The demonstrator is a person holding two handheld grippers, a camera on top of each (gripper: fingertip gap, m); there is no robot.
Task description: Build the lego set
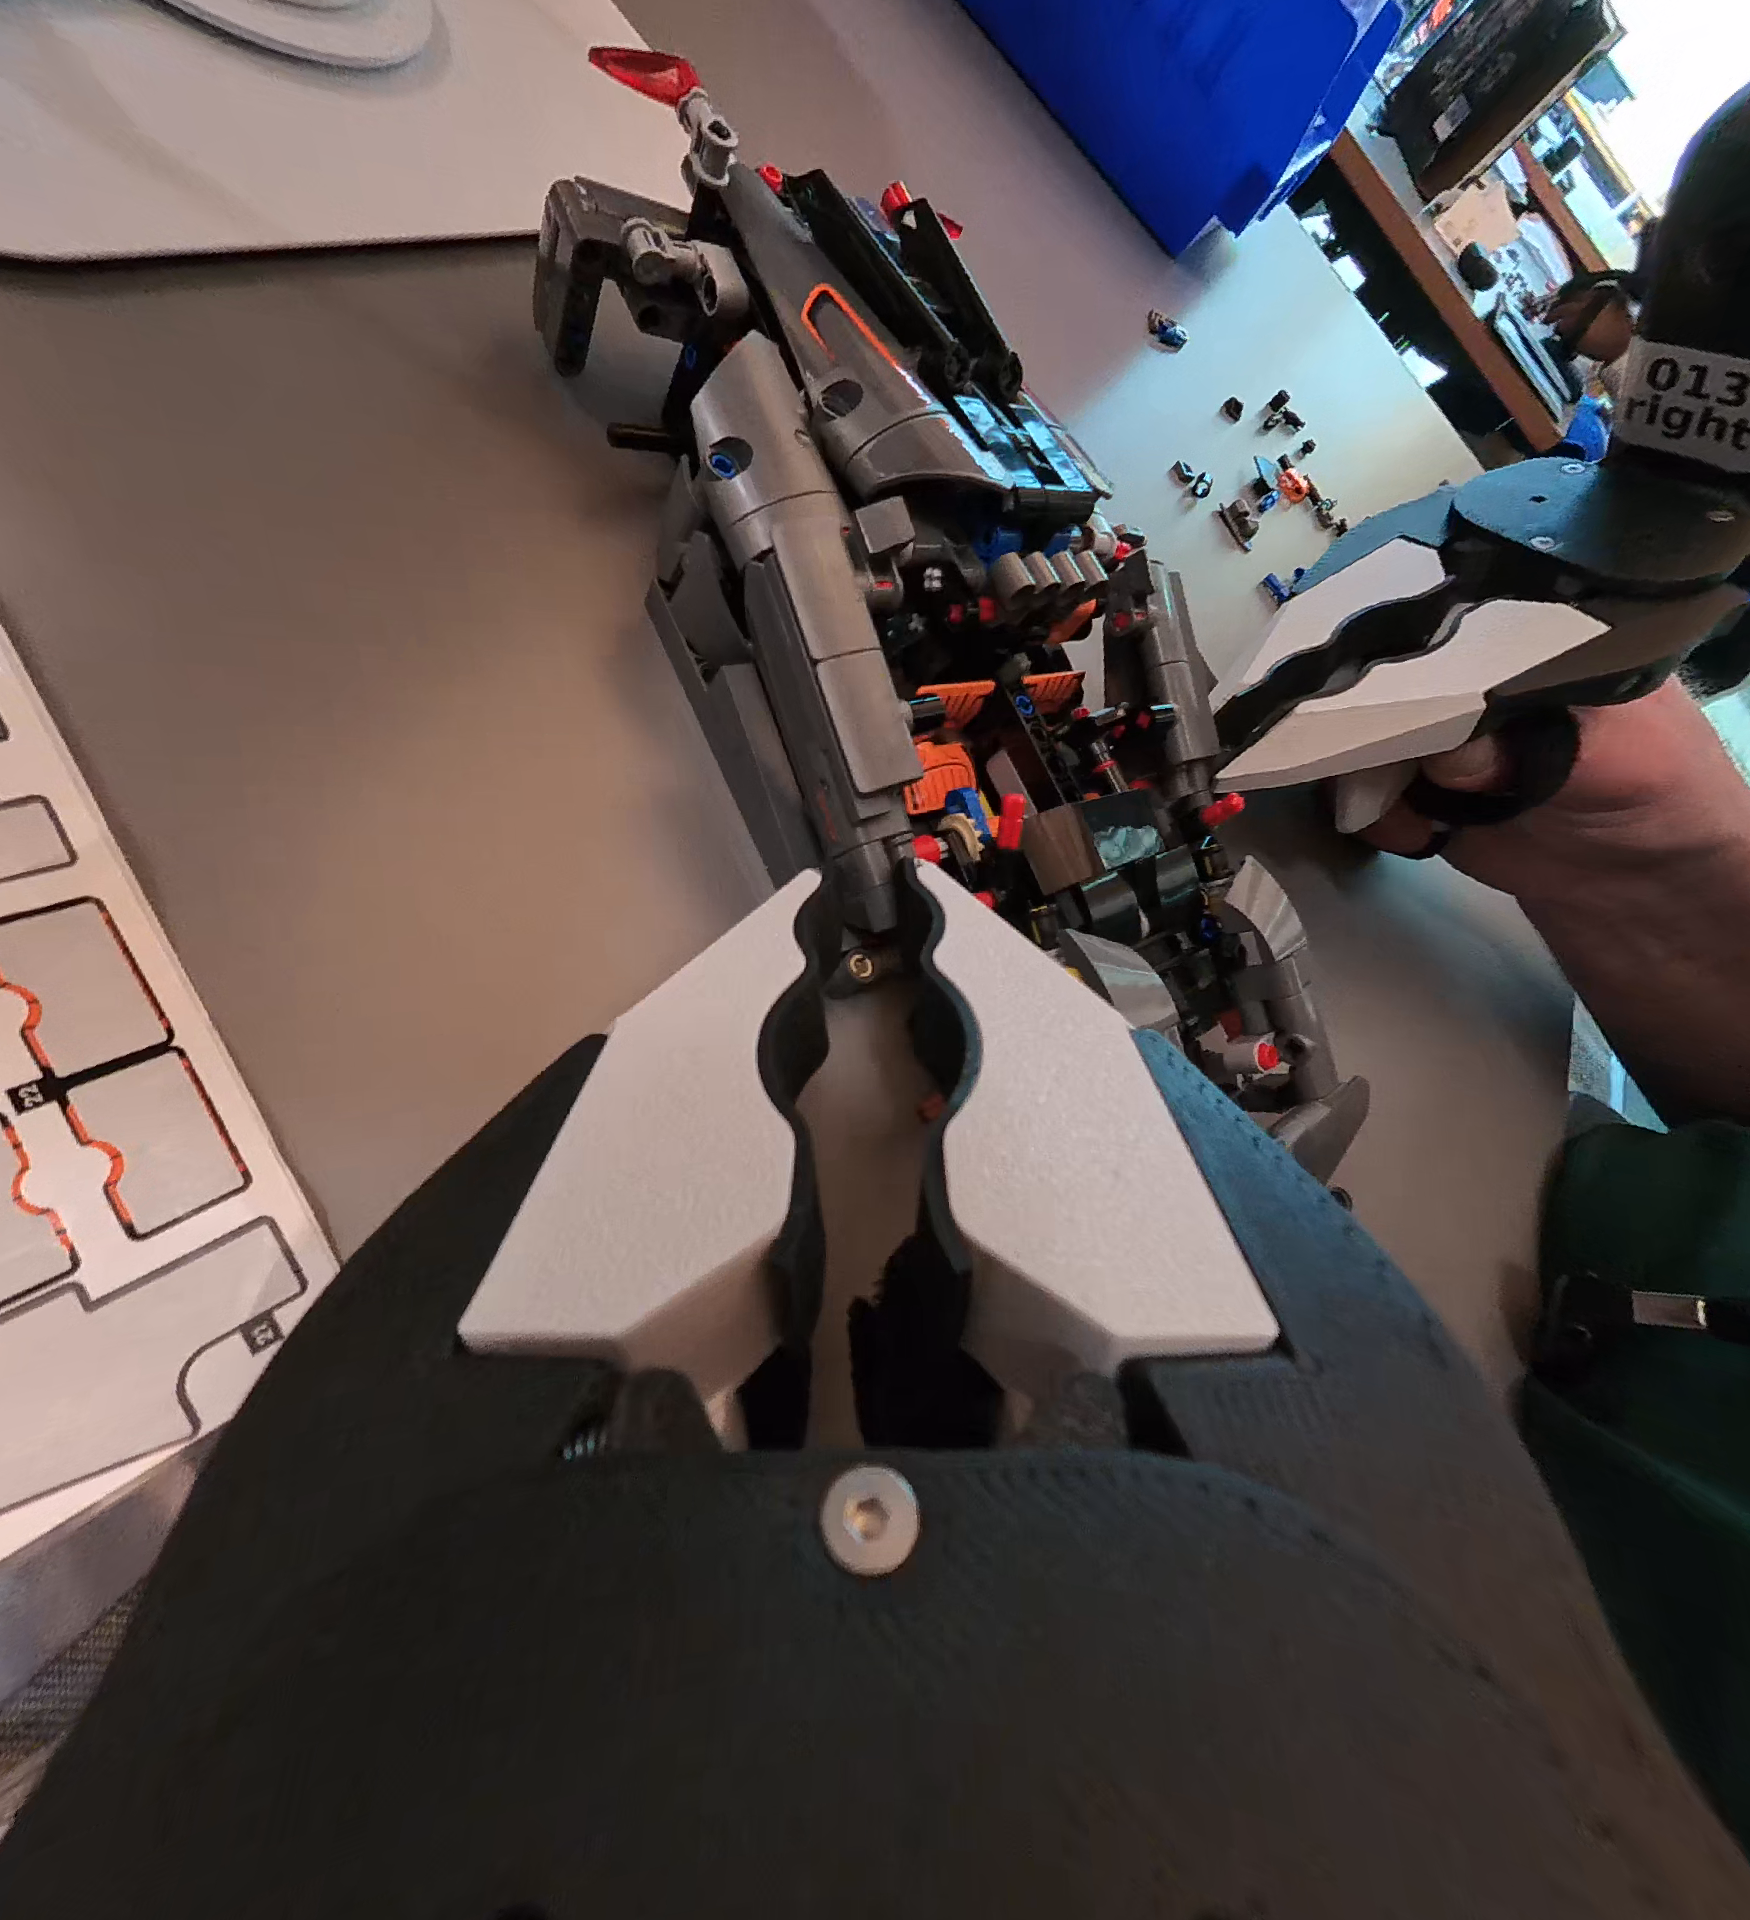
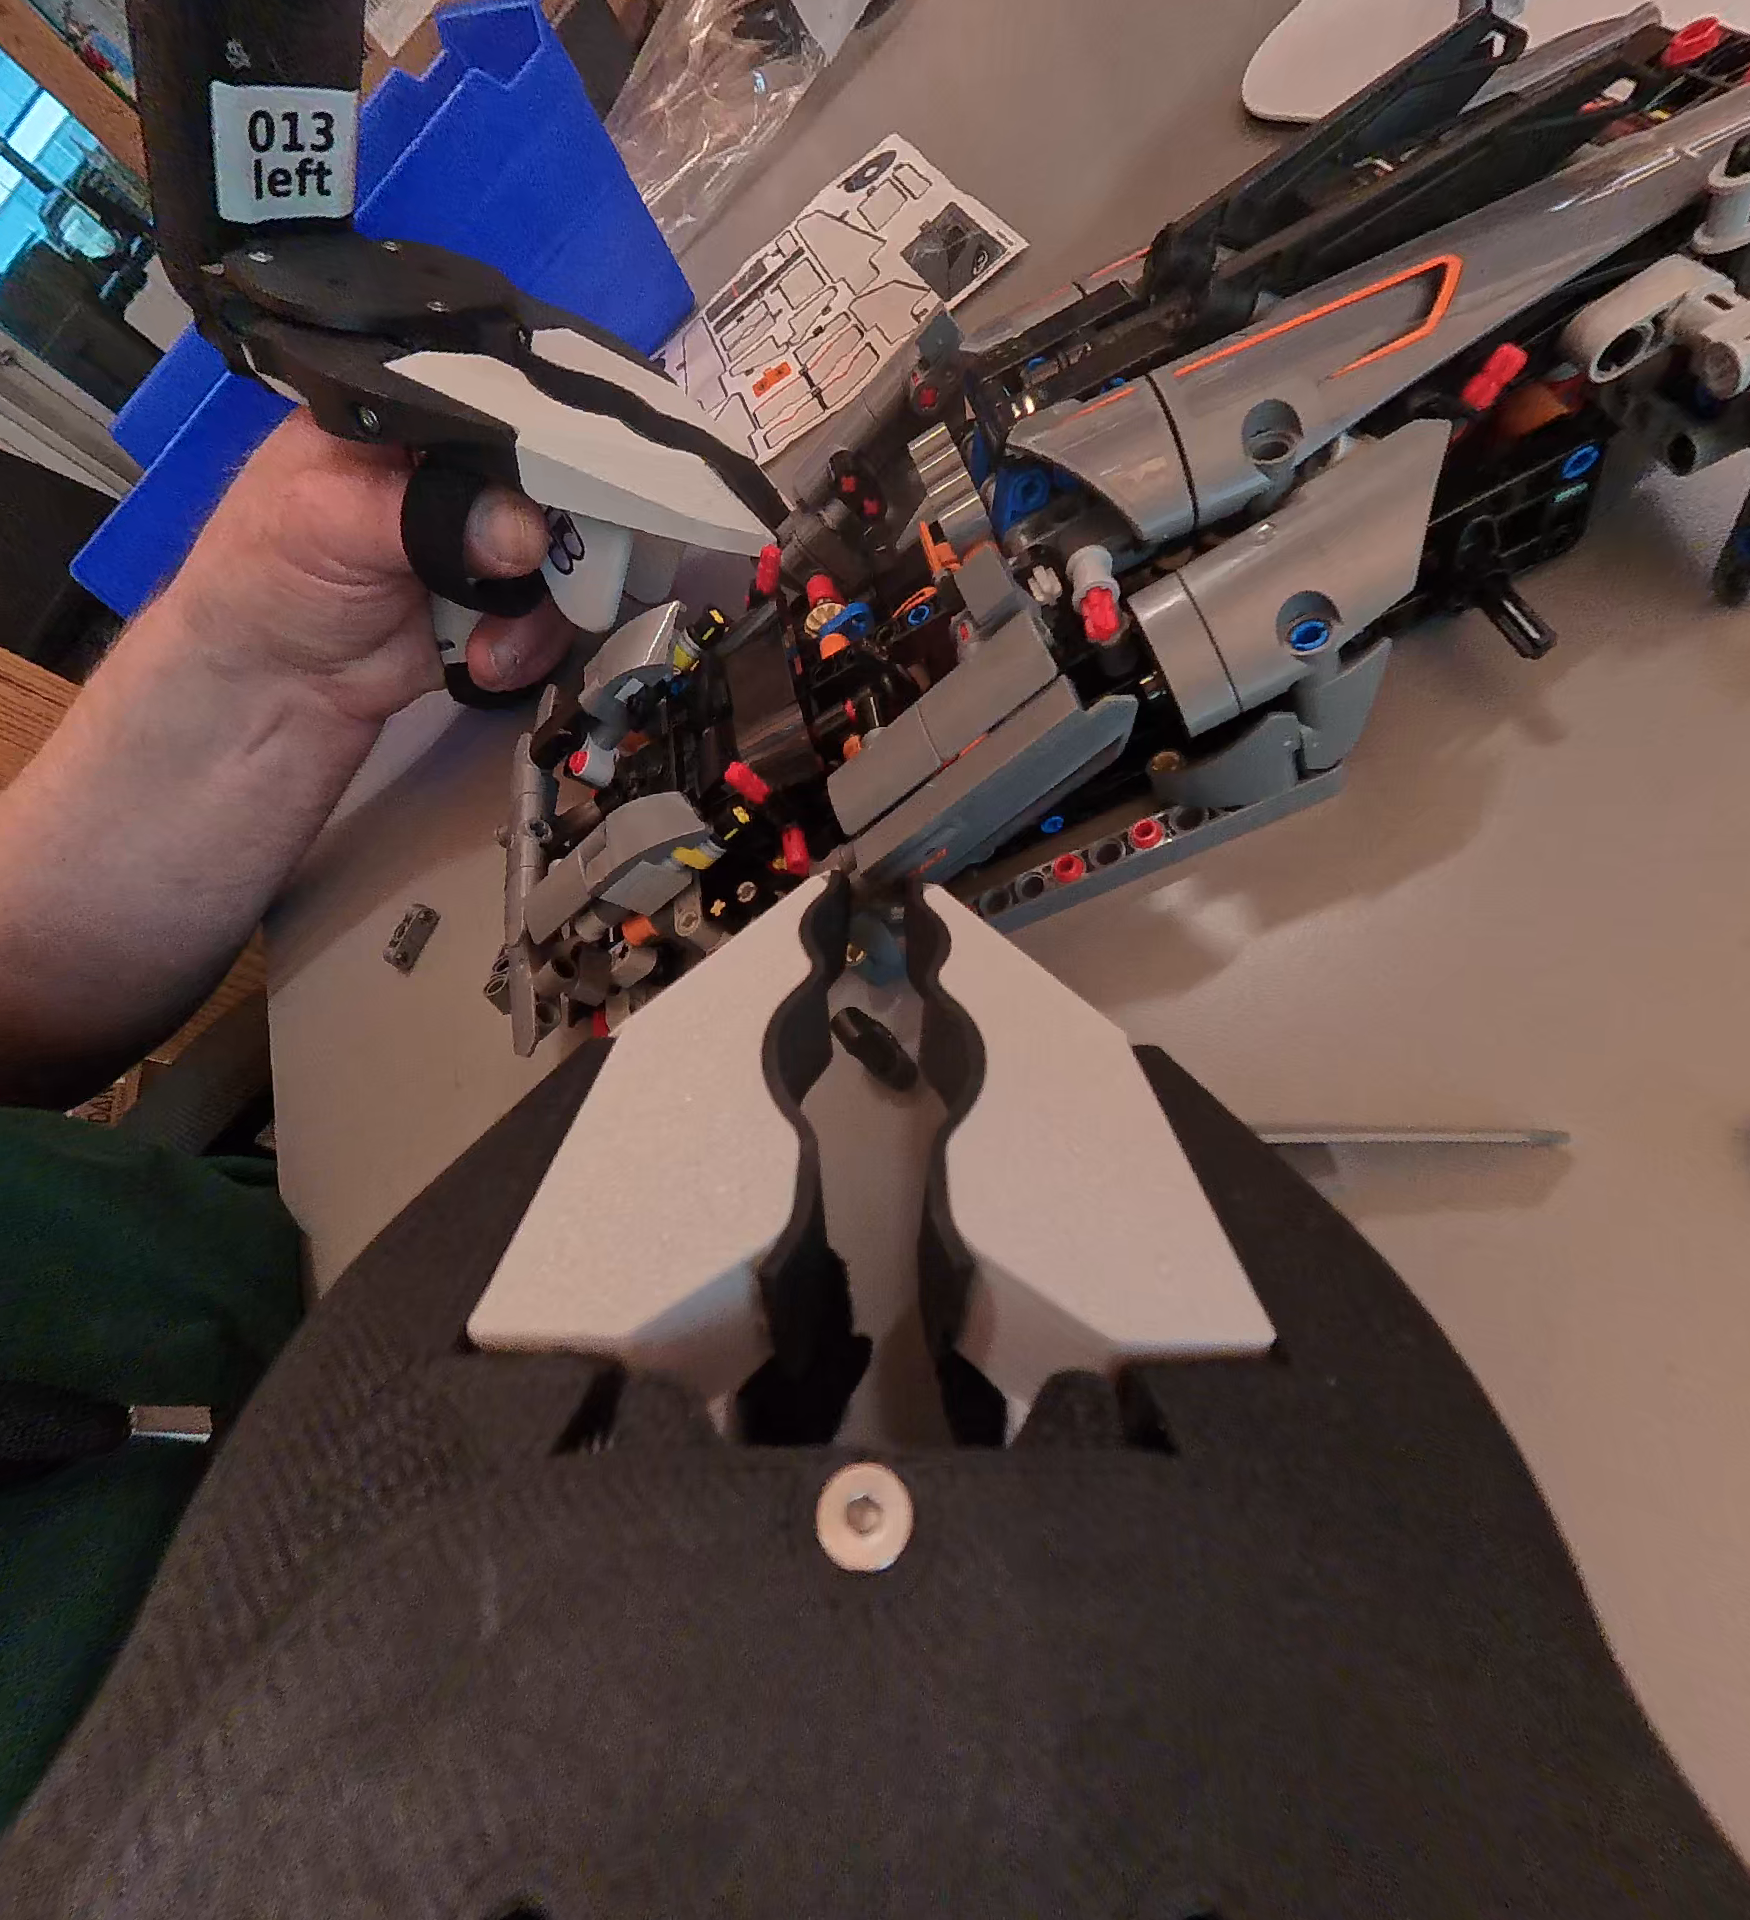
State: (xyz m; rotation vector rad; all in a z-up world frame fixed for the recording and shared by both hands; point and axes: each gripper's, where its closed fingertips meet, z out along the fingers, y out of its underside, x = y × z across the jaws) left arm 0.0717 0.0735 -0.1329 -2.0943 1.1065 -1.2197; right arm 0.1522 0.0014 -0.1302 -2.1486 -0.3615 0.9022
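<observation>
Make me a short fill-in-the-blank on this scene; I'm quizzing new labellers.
1. Both tongs grip the grey toy ____, which rests on the table.
2. The plastic bin behind the left tongs is ____.
3. The flat printed page beside the left tongs is a ____ sheet.

Missing words: car; blue; sticker

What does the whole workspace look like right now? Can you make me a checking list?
Surface: grey table, matte.
Job's things: half-built lego model, grey with orange trim; sticker sheet beside it.
Clutter: loose small pieces beyond the model; one small grey piece near its end.
Grippers: left gripper shut on a grey side panel end; right gripper nearly closed at the model's opposite side, grip unclear.
Cables: nothing seen.
Surroundings: blue bin, clear plastic bags, shelves behind.
</observation>
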